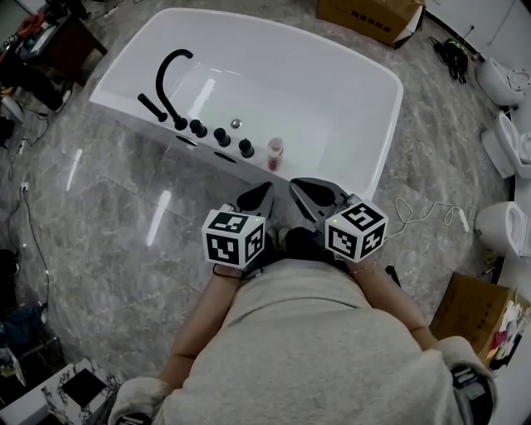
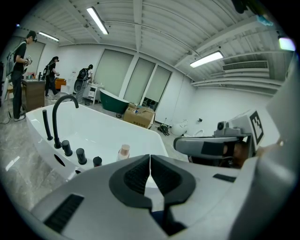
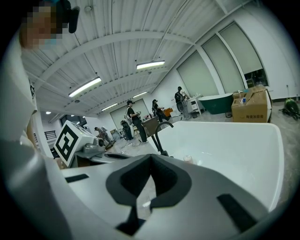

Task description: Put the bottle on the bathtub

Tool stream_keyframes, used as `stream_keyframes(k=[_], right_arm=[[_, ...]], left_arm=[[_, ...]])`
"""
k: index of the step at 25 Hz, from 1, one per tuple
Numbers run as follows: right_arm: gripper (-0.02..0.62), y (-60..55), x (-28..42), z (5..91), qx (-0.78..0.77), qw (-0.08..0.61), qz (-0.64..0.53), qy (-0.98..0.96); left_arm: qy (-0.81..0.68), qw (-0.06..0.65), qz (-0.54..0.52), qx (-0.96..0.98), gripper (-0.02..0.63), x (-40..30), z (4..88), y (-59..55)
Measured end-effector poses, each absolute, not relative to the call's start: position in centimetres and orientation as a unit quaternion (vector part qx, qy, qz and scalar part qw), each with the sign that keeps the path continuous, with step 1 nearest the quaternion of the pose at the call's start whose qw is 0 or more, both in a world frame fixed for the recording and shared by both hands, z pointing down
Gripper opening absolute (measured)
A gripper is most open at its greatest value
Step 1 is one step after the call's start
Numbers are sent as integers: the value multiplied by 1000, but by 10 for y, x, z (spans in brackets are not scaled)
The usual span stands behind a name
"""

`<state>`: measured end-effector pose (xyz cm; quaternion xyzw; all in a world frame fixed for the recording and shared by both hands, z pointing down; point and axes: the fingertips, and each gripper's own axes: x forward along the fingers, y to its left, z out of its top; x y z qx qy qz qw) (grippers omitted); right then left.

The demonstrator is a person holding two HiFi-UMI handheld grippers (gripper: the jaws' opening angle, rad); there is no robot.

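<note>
Bottle (image 1: 275, 153) noted upright on the white bathtub (image 1: 390, 108), on the flat ledge of the wall nearest the grippers, apart from both of them. It is placed just ahead of the left gripper (image 1: 257, 197) and the right gripper (image 1: 309, 189), roughly on the line between their tips. A pale cap and a reddish band are seen on it.

Left gripper: jaws observed fully together, dark pads meeting along one thin seam, nothing held between them. Right gripper: jaws likewise brought together at the tips, nothing clamped. Both are held side by side, close to the person's body and short of the tub wall.

Surface: glossy white tub ledge. A row of black knobs (image 1: 221, 137) is set beyond the left gripper, to the left of the bottle, ending at a tall curved black faucet (image 1: 170, 83).

Room: grey marble-pattern floor (image 1: 108, 216), polished, with light streaks reflected. A cardboard box (image 1: 365, 17) is noted beyond the far end of the tub; white toilets (image 1: 506, 228) are noted off to the right gripper's side. Strip lights (image 2: 206, 58) are mounted on a ribbed ceiling. People (image 2: 18, 70) are seen standing well beyond the tub.
</note>
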<state>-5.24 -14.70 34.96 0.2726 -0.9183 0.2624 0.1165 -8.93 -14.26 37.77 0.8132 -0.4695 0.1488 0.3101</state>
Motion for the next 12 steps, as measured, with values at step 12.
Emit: stream_keyframes(k=[12], right_arm=[[-2, -148, -58, 354, 257, 119, 273, -920]], left_arm=[[-477, 325, 136, 805, 10, -94, 380, -143]])
